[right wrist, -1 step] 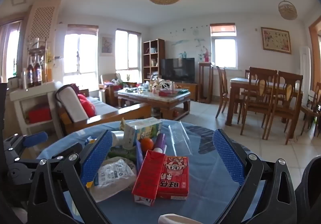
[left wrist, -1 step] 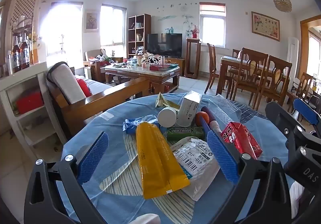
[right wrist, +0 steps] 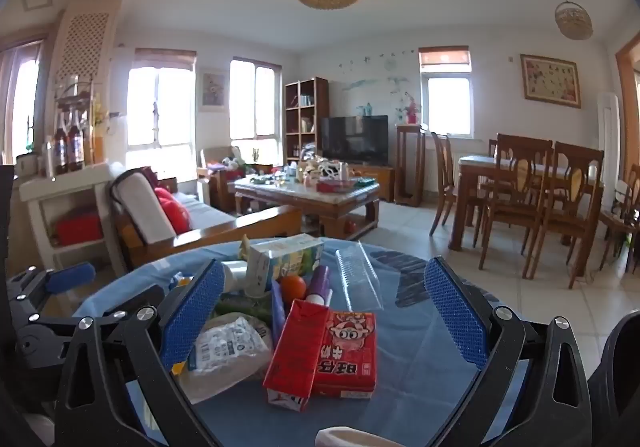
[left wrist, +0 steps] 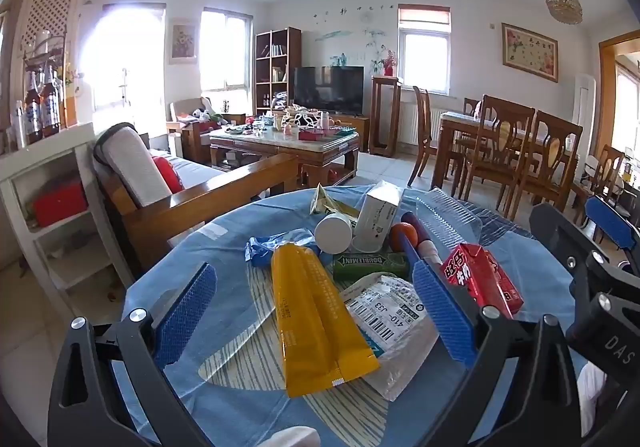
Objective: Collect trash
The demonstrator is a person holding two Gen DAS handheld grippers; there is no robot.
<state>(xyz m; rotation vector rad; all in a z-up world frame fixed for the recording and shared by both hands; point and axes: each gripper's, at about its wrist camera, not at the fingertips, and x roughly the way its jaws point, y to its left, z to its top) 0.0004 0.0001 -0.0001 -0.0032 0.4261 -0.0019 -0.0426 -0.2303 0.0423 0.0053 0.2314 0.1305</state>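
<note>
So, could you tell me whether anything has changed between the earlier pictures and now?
Nothing has visibly changed. The left gripper and the right gripper are both open and empty above the table. The yellow packet, the red carton and the rest of the trash lie where they were.

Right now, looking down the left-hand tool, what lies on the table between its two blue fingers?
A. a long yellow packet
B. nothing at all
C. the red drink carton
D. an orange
A: in the left wrist view the long yellow packet lies flat on the blue table between the wide-open fingers of the left gripper, which do not touch it.
</note>
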